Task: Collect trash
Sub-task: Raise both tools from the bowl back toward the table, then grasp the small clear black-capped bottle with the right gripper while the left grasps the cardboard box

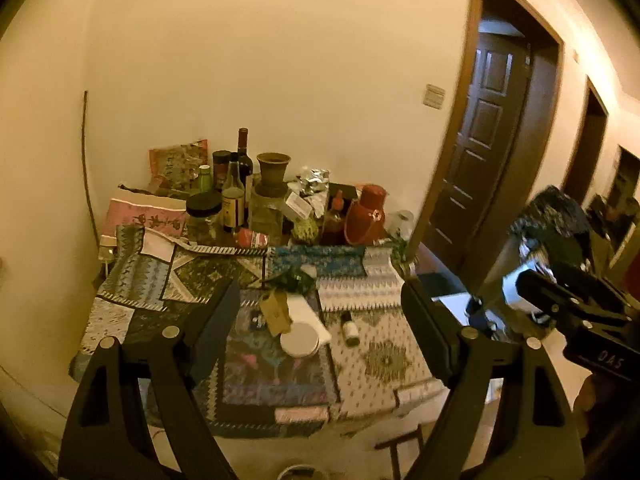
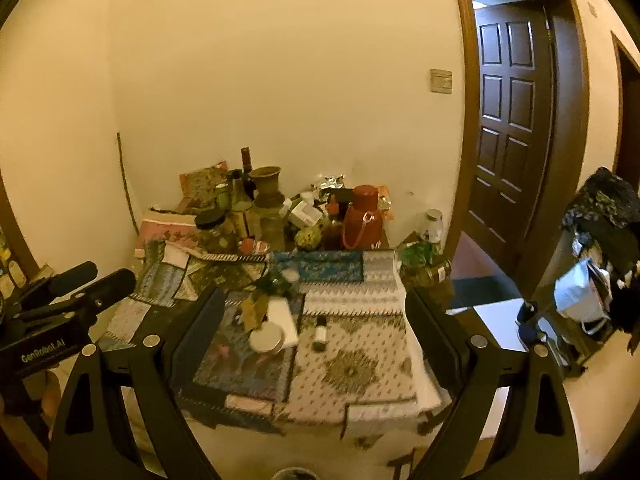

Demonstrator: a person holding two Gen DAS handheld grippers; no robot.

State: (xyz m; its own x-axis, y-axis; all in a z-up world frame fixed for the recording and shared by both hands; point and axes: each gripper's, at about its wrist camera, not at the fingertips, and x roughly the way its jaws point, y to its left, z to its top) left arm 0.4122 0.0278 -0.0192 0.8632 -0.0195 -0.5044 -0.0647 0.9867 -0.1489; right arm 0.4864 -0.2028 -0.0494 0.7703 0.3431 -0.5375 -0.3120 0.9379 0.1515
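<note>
A table under a patchwork cloth (image 1: 376, 360) (image 2: 360, 364) stands against the wall ahead of both grippers. Loose items lie at its middle: a crumpled green wrapper (image 1: 296, 280) (image 2: 276, 280), a small brown cardboard box (image 1: 276, 312) (image 2: 254, 310), a flat white packet (image 1: 308, 312) (image 2: 282, 312), a round white lid (image 1: 299, 344) (image 2: 266, 338) and a little dark bottle (image 1: 350, 326) (image 2: 320, 334). My left gripper (image 1: 320, 284) (image 2: 114, 272) is open and empty, short of the table. My right gripper (image 2: 314, 291) (image 1: 568, 300) hovers beside it, likewise open with nothing between its fingers.
Bottles, jars, a clay vase (image 1: 273, 174) and a red thermos jug (image 1: 366, 216) (image 2: 362, 218) crowd the table's back edge. A dark wooden door (image 2: 512, 120) stands open at right. Further right, a cart holds a black bag (image 2: 604, 208) and a white bag (image 2: 580, 292).
</note>
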